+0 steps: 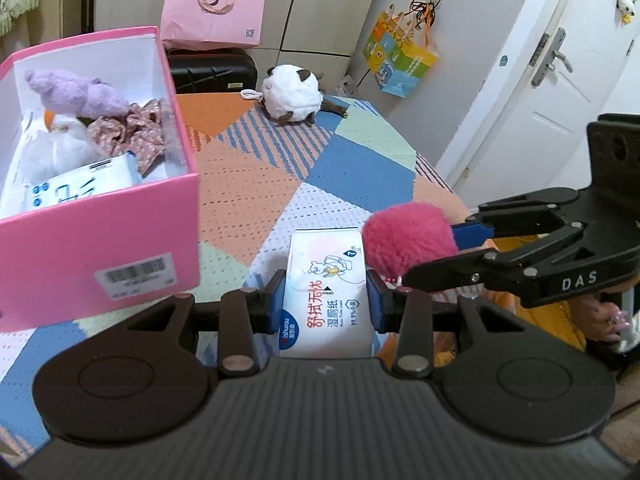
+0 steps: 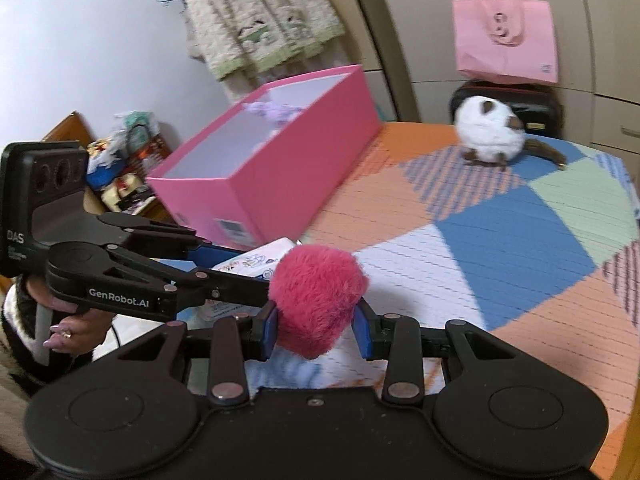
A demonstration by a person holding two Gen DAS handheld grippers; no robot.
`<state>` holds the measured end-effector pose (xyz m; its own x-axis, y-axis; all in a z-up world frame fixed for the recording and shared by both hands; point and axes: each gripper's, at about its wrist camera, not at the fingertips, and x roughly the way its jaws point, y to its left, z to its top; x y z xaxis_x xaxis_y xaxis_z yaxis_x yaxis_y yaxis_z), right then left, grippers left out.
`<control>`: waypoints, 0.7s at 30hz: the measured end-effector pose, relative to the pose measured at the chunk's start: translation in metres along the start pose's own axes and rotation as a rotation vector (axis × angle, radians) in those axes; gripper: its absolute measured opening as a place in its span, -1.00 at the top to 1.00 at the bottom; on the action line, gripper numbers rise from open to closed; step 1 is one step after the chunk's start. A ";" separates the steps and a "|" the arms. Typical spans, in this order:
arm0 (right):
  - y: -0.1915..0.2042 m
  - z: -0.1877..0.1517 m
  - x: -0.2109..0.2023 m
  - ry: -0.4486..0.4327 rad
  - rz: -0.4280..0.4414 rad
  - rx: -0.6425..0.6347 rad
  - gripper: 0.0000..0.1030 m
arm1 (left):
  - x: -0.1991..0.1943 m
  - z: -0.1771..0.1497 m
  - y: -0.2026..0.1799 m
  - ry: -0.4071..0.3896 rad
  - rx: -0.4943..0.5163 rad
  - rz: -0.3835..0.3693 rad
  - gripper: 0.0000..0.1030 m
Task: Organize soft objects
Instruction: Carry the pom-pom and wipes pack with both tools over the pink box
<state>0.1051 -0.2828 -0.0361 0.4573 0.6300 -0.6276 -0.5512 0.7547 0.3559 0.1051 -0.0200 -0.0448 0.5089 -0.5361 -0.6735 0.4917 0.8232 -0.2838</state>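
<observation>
- Pink card forms the open storage box (image 1: pixel 100 236), at the left edge of the left wrist view and in the upper middle of the right wrist view.
- Inside it lie a lilac plush toy (image 1: pixel 76 94), a white plush (image 1: pixel 56 148), a floral cloth scrunchie (image 1: pixel 132 130) and a pack of tissues (image 1: pixel 80 188).
- The left claw (image 1: pixel 326 304) pinches a white pack of wet wipes (image 1: pixel 326 292) by its two long sides, low in the middle of its own view; the pack appears to be off the patchwork cover (image 1: pixel 360 168), though I cannot tell how far.
- The right claw (image 2: pixel 316 328) pinches a fluffy magenta pompom (image 2: pixel 316 296), squashing it between its blue pads at the centre of its own view.
- In the left wrist view the pompom sits just right of the wipes pack, near it or touching it.
- A white and brown plush toy (image 1: pixel 292 94) lies alone at the top centre, well apart from both claws and to the right of the box.
- A person's hand (image 2: pixel 70 334) grips the left claw's handle at the lower left of the right wrist view.
- Step in hand, as I judge it: both items are gripped and ready for carrying to the box.
- The next move calls for lifting each one over the box's near wall, then spreading the claws above a free spot inside.
- The plush toy remains to be collected.
</observation>
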 end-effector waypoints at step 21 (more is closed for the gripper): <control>0.086 0.077 0.010 -0.128 0.133 -0.160 0.17 | -0.116 0.021 0.045 -0.256 0.036 0.127 0.25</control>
<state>0.1164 -0.1975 0.0410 0.4524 0.7481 -0.4856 -0.7118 0.6309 0.3087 0.0832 0.0753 0.0355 0.7275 -0.4628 -0.5065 0.4354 0.8819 -0.1805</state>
